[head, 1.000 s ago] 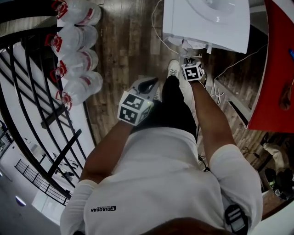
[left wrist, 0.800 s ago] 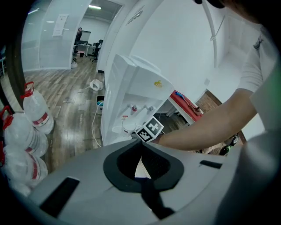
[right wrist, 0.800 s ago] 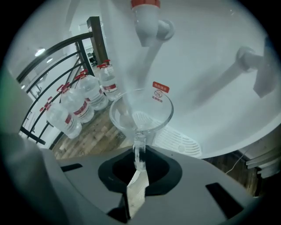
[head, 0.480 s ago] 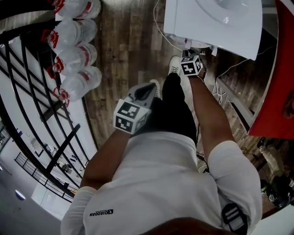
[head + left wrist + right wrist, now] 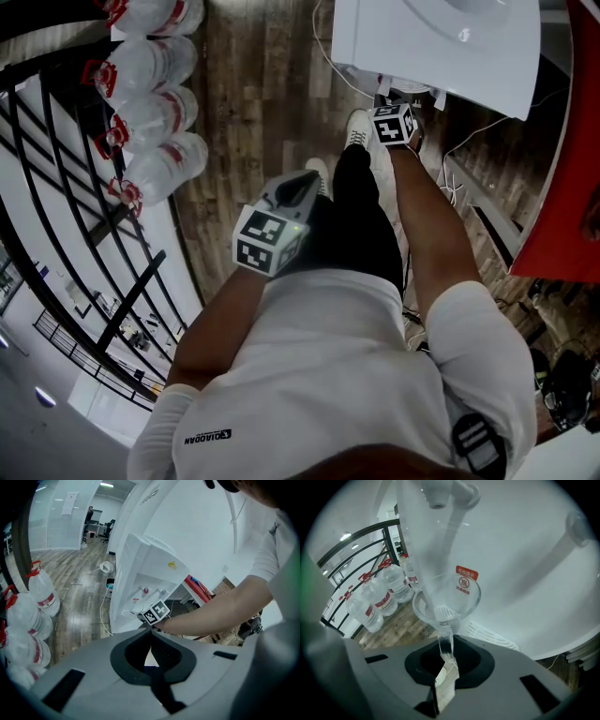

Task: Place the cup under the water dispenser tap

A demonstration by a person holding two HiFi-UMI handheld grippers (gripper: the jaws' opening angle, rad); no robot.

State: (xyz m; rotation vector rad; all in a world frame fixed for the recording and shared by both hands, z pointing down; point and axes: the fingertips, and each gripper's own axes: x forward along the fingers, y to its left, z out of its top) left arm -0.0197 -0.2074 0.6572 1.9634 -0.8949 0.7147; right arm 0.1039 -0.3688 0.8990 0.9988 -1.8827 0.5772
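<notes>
**— Where is the cup, and how is the right gripper [image 5: 444, 654] holding it?**

— I have the jaws clamped on the near wall of the clear plastic cup with a red label [image 5: 449, 597]. Only that thin edge is pinched. The cup hangs just ahead of the gripper. The white dispenser tap [image 5: 439, 495] is above and ahead, roughly over the cup's mouth, though I can't tell if it is centred.

**— What worries you?**

— The pinch. The wall looks thin and slick, so if I tilt the gripper or knock the rim on the tap, I expect the cup to swivel or slip out. The white slatted drip tray [image 5: 487, 633] lies below and slightly to the gripper's right. Letting go from here could tip the cup.

**— And the left gripper [image 5: 151, 632]?**

— Its jaws are together with nothing between them, and it is held well apart from the right one.
</notes>
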